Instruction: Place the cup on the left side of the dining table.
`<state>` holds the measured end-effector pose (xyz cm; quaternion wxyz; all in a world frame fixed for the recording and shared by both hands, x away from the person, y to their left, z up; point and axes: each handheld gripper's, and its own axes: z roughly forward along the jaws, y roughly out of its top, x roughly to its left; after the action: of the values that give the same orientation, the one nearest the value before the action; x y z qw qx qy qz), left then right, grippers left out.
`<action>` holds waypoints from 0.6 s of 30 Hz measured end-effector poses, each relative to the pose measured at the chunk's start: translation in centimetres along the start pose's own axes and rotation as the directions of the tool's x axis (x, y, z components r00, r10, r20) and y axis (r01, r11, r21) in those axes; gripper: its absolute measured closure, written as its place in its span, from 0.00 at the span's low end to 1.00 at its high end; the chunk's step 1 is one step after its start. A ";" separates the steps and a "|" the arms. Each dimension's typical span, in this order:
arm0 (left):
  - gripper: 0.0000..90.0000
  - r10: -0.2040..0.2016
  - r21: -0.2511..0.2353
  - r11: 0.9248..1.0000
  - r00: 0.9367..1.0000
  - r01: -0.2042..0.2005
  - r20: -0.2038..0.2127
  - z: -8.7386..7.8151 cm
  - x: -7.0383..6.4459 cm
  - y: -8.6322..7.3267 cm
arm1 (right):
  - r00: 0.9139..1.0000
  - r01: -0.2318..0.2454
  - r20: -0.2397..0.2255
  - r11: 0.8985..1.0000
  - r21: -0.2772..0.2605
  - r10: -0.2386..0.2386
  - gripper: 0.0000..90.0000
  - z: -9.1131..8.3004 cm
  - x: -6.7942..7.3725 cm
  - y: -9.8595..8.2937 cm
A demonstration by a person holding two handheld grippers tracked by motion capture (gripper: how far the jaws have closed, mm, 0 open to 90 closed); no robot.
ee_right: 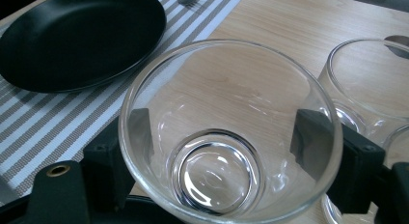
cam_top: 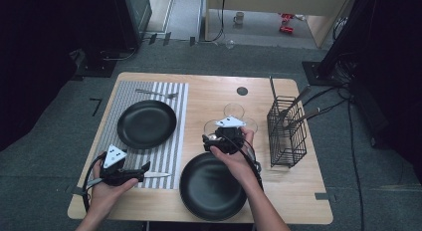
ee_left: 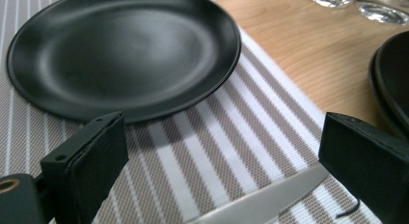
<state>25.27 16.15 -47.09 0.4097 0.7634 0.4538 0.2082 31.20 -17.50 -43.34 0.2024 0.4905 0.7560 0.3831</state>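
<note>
Sitting between the right gripper (ee_right: 222, 147)'s jaws, the glass (ee_right: 226, 132) is clasped; the left gripper (ee_left: 222, 161) gapes over the knife (ee_left: 260, 200).

My left hand-held gripper (cam_top: 144, 167) sits low at the near left, pointing to the right with its jaws spread wide apart. My right hand-held gripper (cam_top: 222, 137) is extended forward at centre, forearm angled inward from the bottom edge, its jaws set against opposite sides of a glass (ee_right: 230, 132).
</note>
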 end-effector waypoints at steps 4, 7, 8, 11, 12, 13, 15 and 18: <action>0.04 0.012 -0.005 1.000 1.000 -0.012 0.012 0.5 -0.6 0.7 | 1.000 -0.002 -0.014 1.000 -0.010 0.002 0.21 -0.5 0.0 0.2; 0.04 0.023 -0.007 1.000 1.000 -0.023 0.020 0.9 -1.1 1.2 | 1.000 0.000 -0.020 1.000 -0.016 0.000 0.21 -0.9 0.1 0.3; 0.04 0.027 -0.008 1.000 0.999 -0.027 0.023 1.0 -1.2 1.4 | 1.000 0.001 -0.022 1.000 -0.016 -0.001 0.21 -1.0 0.1 0.3; 0.04 0.037 -0.014 0.999 0.999 -0.037 0.032 1.3 -1.7 2.0 | 1.000 0.007 -0.026 1.000 -0.022 -0.007 0.21 -1.4 0.2 0.5; 0.04 0.045 -0.015 0.999 0.998 -0.044 0.034 1.4 -1.8 2.3 | 1.000 0.007 -0.025 1.000 -0.021 -0.008 0.21 -1.5 0.3 0.6; 0.04 0.047 -0.017 0.999 0.998 -0.046 0.037 1.4 -1.9 2.4 | 1.000 0.012 -0.025 1.000 -0.023 -0.013 0.21 -1.6 0.3 0.6; 0.04 0.054 -0.022 0.998 0.998 -0.053 0.041 1.6 -2.2 2.8 | 1.000 0.012 -0.025 1.000 -0.025 -0.013 0.21 -1.9 0.4 0.8; 0.04 0.056 -0.033 0.998 0.997 -0.055 0.050 1.8 -2.5 3.3 | 0.999 0.015 -0.032 0.999 -0.028 -0.016 0.21 -2.2 0.5 1.0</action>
<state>26.95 12.38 -45.25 0.4271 0.7742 0.4186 0.2072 30.07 -17.62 -41.12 0.1998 0.4756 0.7575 0.4001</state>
